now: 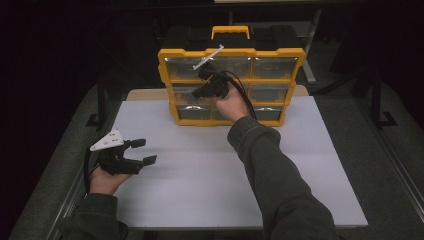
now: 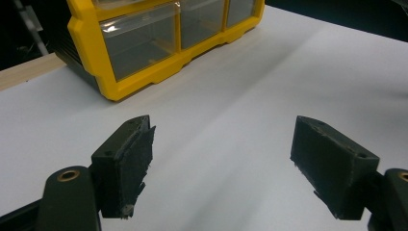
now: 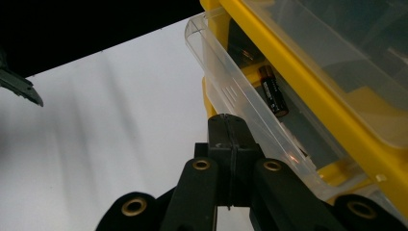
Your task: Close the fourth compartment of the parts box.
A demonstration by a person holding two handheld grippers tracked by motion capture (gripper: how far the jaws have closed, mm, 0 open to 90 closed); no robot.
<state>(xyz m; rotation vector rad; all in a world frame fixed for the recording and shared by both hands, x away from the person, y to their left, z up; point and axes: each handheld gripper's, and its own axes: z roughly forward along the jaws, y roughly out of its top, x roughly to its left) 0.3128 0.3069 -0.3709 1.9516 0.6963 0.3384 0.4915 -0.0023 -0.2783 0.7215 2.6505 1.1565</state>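
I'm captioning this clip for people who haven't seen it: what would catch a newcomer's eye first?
The yellow-and-black plastic organiser with clear drawers stands out at the far edge of the white table. The right gripper, jaws shut, sits against a clear drawer pulled partly out, with a black battery inside. The left gripper hovers open near the table's left edge.

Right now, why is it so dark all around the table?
High view: light falls on the white table, the surroundings stay black. Left gripper view: the left tongs are sharp, the yellow organizer slightly soft. Right gripper view: glare streaks the clear drawer holding a battery.
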